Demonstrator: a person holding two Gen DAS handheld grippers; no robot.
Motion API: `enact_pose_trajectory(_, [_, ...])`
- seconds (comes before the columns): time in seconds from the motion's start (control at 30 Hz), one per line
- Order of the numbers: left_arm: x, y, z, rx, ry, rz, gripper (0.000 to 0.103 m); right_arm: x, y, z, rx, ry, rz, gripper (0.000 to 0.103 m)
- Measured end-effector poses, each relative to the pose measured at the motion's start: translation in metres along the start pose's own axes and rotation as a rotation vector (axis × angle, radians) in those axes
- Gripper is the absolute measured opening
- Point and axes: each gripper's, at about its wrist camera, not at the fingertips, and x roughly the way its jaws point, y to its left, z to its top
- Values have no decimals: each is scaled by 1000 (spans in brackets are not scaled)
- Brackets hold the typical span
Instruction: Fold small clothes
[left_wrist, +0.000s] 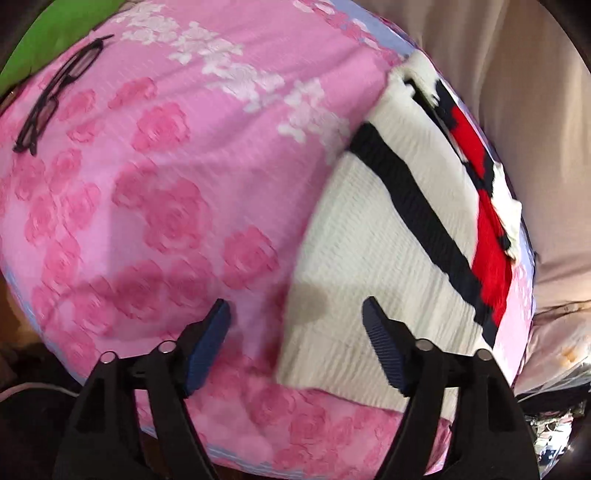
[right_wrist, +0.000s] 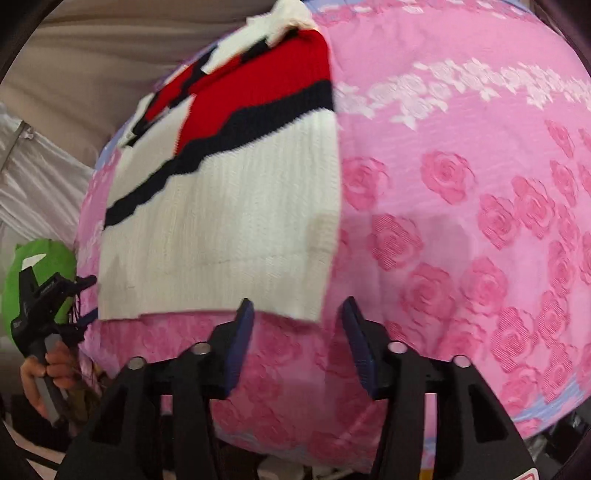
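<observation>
1. Left wrist view: the left gripper (left_wrist: 295, 314) hung with fingers spread, holding nothing. The ribbed white knit sweater (left_wrist: 369, 258), banded navy and red, lay folded on the pink rose-patterned bedspread (left_wrist: 166, 184). Black eyeglasses (left_wrist: 55, 96) rested well apart.
2. Right wrist view: the right gripper (right_wrist: 297, 325) was likewise spread and empty, just beside the sweater's (right_wrist: 221, 229) near edge.

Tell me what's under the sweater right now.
The sweater lies flat on the pink rose-patterned bedspread, which shows along its near and side edges. Whatever sits directly beneath its middle is covered. Both grippers have open jaws and hold nothing.
</observation>
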Motion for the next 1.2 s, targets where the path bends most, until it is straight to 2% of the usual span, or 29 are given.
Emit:
enact_pose_trajectory(0.1, [7,-12,-5,-20,12,-63,75,10,13,15,-32,-29,25,54])
enact_pose_trajectory(0.13, [10,-16,-6,-18,8,-62,78,12,14,20,-30,-40,29,54])
enact_pose_trajectory(0.17, [10,-20,-7,-7,-15,-43,76,13,15,27,-19,-54,27,44])
enact_pose_trajectory(0.2, [10,-24,-6,7,-39,-24,71,13,15,30,-5,-59,22,7])
enact_pose_trajectory(0.23, [10,-28,-5,24,-49,-18,37,12,13,35,16,-57,15,8])
enact_pose_trajectory(0.27, [11,-32,-1,41,-24,-30,6,6,10,38,44,-73,23,7])
enact_pose_trajectory(0.3, [9,-33,0,38,-7,-45,8,-9,6,40,65,-115,36,7])
enact_pose_trajectory(0.43, [-25,-37,-8,71,-35,-60,7,-64,2,43,44,-212,-17,6])
enact_pose_trajectory(0.57, [-49,-38,-35,109,7,-78,6,-100,-9,28,19,-199,-52,6])
enact_pose_trajectory(0.63, [-59,-37,-54,150,39,-61,6,-112,-14,13,-4,-161,-82,6])
enact_pose_trajectory(0.73, [-73,-25,-95,208,145,-31,6,-123,-29,-24,-24,-46,-121,6])
enact_pose_trajectory(0.87, [-98,1,-148,251,311,27,6,-138,-49,-90,-55,181,-165,6])
enact_pose_trajectory(0.93, [-117,8,-159,258,339,36,6,-150,-48,-111,-54,250,-146,6])
enact_pose_trajectory(0.97, [-124,5,-157,263,331,35,6,-157,-44,-114,-51,260,-127,6])
enact_pose_trajectory(1.03, [-140,-8,-140,266,271,6,6,-170,-33,-101,-62,219,-95,6])
enact_pose_trajectory(1.1, [-152,-39,-100,286,117,-68,6,-185,-19,-57,-100,60,-67,6])
enact_pose_trajectory(1.2, [-142,-90,-45,336,-88,-151,7,-190,-10,27,-107,-227,-15,6])
